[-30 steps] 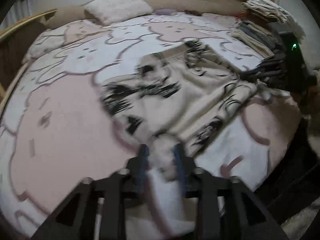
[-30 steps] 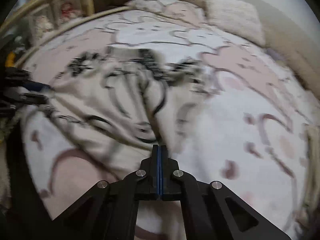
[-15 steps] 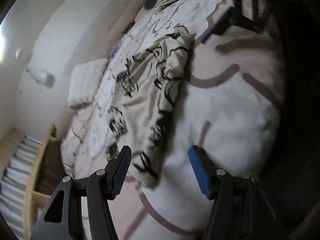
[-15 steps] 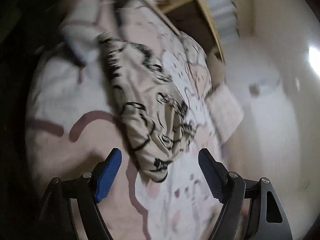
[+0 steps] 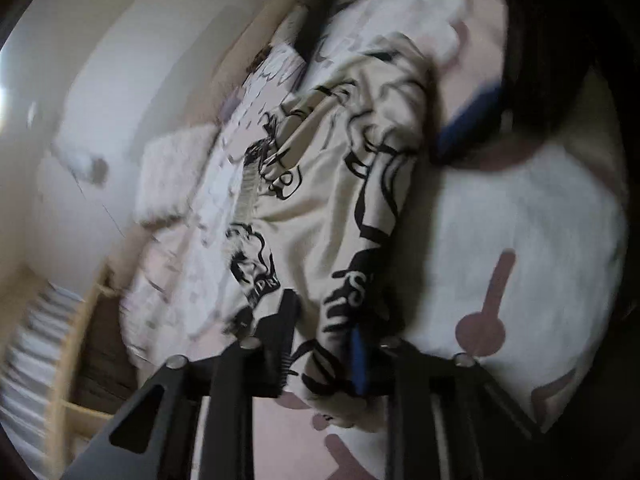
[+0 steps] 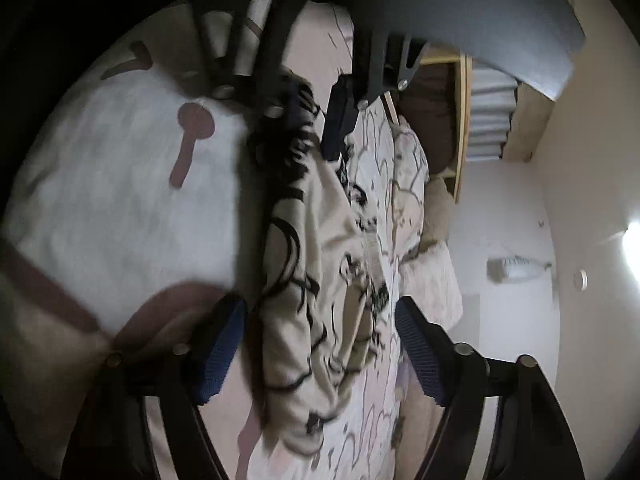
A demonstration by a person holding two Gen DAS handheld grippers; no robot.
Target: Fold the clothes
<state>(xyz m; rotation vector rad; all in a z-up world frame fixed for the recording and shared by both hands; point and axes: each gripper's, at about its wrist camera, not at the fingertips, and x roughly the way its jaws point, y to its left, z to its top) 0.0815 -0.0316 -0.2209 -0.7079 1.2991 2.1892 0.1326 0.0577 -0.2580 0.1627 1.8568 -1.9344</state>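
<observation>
both grippers closing: left gripper seemingly pinching garment, right gripper astride.

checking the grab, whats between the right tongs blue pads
The cream printed garment's end, not yet pinched as the right tongs close, in the right wrist view.

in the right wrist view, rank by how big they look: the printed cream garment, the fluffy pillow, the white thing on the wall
1. Printed cream garment, a long strip through the middle of the frame.
2. Fluffy pillow, a smaller patch beyond it.
3. White thing on the wall, smallest.
The garment lies nearest the camera, which inflates it.
</observation>
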